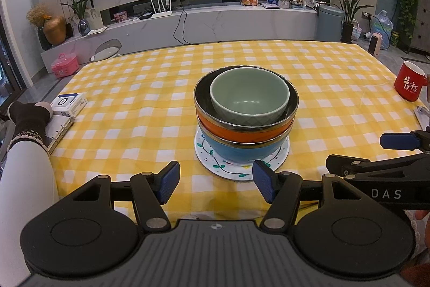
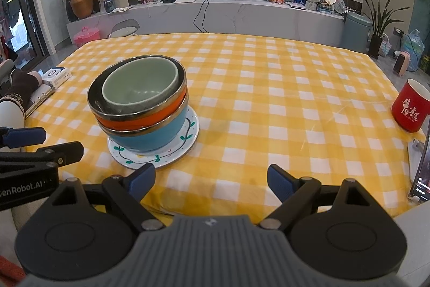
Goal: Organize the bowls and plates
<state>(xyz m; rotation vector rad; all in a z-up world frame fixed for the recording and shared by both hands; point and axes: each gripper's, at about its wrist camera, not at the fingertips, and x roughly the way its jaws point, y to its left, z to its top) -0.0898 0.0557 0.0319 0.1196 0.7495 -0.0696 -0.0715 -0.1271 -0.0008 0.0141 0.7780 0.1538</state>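
A stack stands on the yellow checked tablecloth (image 1: 134, 88): a white plate with painted vines (image 1: 212, 166) at the bottom, a blue bowl (image 1: 242, 151) on it, an orange bowl (image 1: 242, 129) in that, and a pale green bowl (image 1: 248, 96) on top. My left gripper (image 1: 216, 183) is open just in front of the plate, nothing between its fingers. My right gripper (image 2: 211, 183) is also open and empty, over the cloth to the right of the stack (image 2: 139, 109). Each gripper shows at the edge of the other's view.
A red mug (image 1: 409, 85) stands at the table's right edge, with a phone on a stand (image 2: 419, 174) near it. At the left edge lie a white box (image 1: 70, 104), a ring binder (image 1: 57, 131) and a person's sleeved arm (image 1: 27, 123). Beyond the table is a TV shelf.
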